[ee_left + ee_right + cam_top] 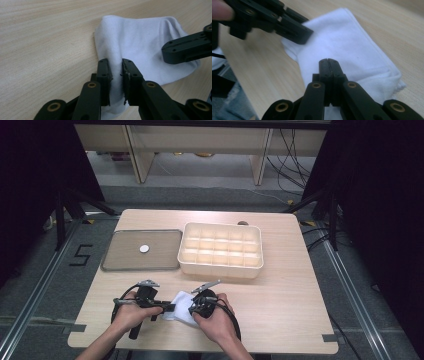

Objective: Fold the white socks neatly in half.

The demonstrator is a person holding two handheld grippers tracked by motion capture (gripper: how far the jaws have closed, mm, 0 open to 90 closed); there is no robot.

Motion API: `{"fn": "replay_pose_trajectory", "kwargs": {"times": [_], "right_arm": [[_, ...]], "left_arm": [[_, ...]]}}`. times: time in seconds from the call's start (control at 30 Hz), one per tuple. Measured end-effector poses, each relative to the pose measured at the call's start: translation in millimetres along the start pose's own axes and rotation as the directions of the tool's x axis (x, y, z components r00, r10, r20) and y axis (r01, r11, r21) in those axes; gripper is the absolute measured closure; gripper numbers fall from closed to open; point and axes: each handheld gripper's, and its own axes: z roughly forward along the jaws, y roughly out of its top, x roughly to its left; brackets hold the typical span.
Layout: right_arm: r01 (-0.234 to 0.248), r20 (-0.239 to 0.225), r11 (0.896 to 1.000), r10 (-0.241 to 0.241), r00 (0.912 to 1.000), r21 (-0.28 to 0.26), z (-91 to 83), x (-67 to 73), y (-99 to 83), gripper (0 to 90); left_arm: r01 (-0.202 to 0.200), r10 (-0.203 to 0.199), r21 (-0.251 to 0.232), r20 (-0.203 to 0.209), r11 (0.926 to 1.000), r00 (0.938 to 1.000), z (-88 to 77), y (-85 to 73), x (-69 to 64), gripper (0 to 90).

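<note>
High view looks forward and down from above the person's side, taking in the whole pale wooden counter (280, 320) from well back. Both gripper views sit very close, low over the counter, looking along their black tongs. All three share the white folded cloth (181, 310) (140, 37) (342, 47) at the near edge.

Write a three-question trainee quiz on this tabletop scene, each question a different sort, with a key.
1. True or false: the left gripper pinches a fold of the white cloth.
2. What lies on the grey tray? A) a small white disc B) a spoon C) a cup
3. Fill in: the cream box divided into compartments sits to the ___ of the tray in the high view.

Key: 1 true; 2 A; 3 right
</note>
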Motion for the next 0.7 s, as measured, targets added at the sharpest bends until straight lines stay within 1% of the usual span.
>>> {"fn": "replay_pose_trajectory", "kwargs": {"times": [0.03, 0.07, 0.13, 0.17, 0.2, 0.23, 0.27, 0.3, 0.33, 0.4, 0.43, 0.47, 0.5, 0.53, 0.57, 0.63, 0.67, 0.7], "right_arm": [[-0.014, 0.000, 1.000, 0.014, 0.9999, 0.002, 1.9, -0.7, -0.4, 90.0], [-0.019, 0.011, 1.000, 0.019, 0.9998, 0.019, 2.9, -2.5, -1.0, 90.0], [-0.015, 0.019, 1.000, 0.014, 0.9997, 0.018, 3.9, -3.7, -1.5, 90.0], [-0.021, 0.019, 1.000, 0.020, 0.9996, 0.023, 4.5, -4.8, -2.3, 90.0], [-0.036, 0.017, 0.999, 0.035, 0.9992, 0.033, 4.4, -4.5, -2.5, 90.0], [-0.019, 0.013, 1.000, 0.018, 0.9997, 0.023, 5.2, -6.1, -2.6, 90.0], [-0.019, 0.013, 1.000, 0.018, 0.9997, 0.023, 5.2, -6.1, -2.6, 90.0], [-0.021, 0.016, 1.000, 0.021, 0.9996, 0.021, 5.8, -6.9, -2.7, 90.0], [-0.038, 0.009, 0.999, 0.038, 0.9992, 0.022, 6.2, -6.9, -3.1, 90.0], [-0.030, 0.007, 0.999, 0.030, 0.9995, 0.018, 6.5, -8.0, -3.1, 90.0], [-0.029, 0.004, 0.999, 0.029, 0.9996, 0.016, 6.8, -8.2, -3.0, 90.0], [-0.045, 0.003, 0.999, 0.045, 0.9990, 0.027, 6.6, -7.6, -3.0, 90.0], [-0.030, 0.000, 0.999, 0.030, 0.9996, 0.015, 7.1, -8.7, -2.9, 90.0], [-0.030, 0.000, 0.999, 0.030, 0.9996, 0.015, 7.1, -8.7, -2.9, 90.0], [-0.052, -0.001, 0.998, 0.052, 0.9986, 0.027, 6.9, -7.9, -2.8, 90.0], [-0.052, -0.001, 0.998, 0.052, 0.9986, 0.028, 6.9, -8.0, -2.8, 90.0], [-0.051, -0.001, 0.998, 0.051, 0.9987, 0.028, 6.9, -7.9, -2.9, 90.0], [-0.029, -0.002, 0.999, 0.029, 0.9996, 0.016, 7.3, -8.8, -2.9, 90.0]], "left_arm": [[0.000, 0.000, 0.000, 0.003, 1.0000, 1.0000, -0.2, 0.0, -0.1, 77.0], [0.003, -0.003, -0.002, 0.007, 1.0000, 1.0000, -0.5, 0.0, -0.4, 77.5], [0.010, -0.010, -0.005, 0.019, 0.9999, 0.9998, -2.0, 0.4, -1.3, 78.0], [0.021, -0.021, -0.015, 0.034, 0.9997, 0.9992, -4.4, 2.0, -2.0, 78.3], [0.020, -0.019, -0.019, 0.027, 0.9996, 0.9995, -6.6, 2.9, -3.2, 78.5], [0.024, -0.023, -0.025, 0.035, 0.9994, 0.9991, -8.2, 4.1, -4.1, 78.6], [0.024, -0.023, -0.025, 0.035, 0.9994, 0.9991, -8.2, 4.1, -4.1, 78.7], [0.024, -0.022, -0.028, 0.061, 0.9993, 0.9979, -9.8, 5.3, -4.1, 78.7], [0.020, -0.017, -0.038, 0.073, 0.9991, 0.9972, -12.7, 7.4, -7.1, 78.9], [0.018, -0.015, -0.043, 0.081, 0.9989, 0.9966, -13.9, 8.1, -8.9, 79.0], [0.020, -0.016, -0.047, 0.097, 0.9987, 0.9952, -15.4, 9.2, -11.5, 79.0], [0.020, -0.015, -0.054, 0.102, 0.9983, 0.9947, -16.0, 9.8, -13.2, 79.1], [0.017, -0.009, -0.059, 0.128, 0.9981, 0.9917, -17.2, 11.7, -17.4, 79.2], [0.017, -0.009, -0.059, 0.128, 0.9981, 0.9917, -17.2, 11.7, -17.4, 79.2], [0.009, 0.001, -0.066, 0.140, 0.9978, 0.9902, -18.0, 13.5, -22.2, 79.2], [0.005, 0.005, -0.068, 0.144, 0.9977, 0.9896, -18.2, 14.3, -24.5, 79.3], [-0.006, 0.016, -0.068, 0.149, 0.9976, 0.9887, -18.4, 15.3, -26.8, 79.3], [-0.011, 0.021, -0.068, 0.148, 0.9976, 0.9887, -18.7, 16.0, -28.3, 79.3]]}}
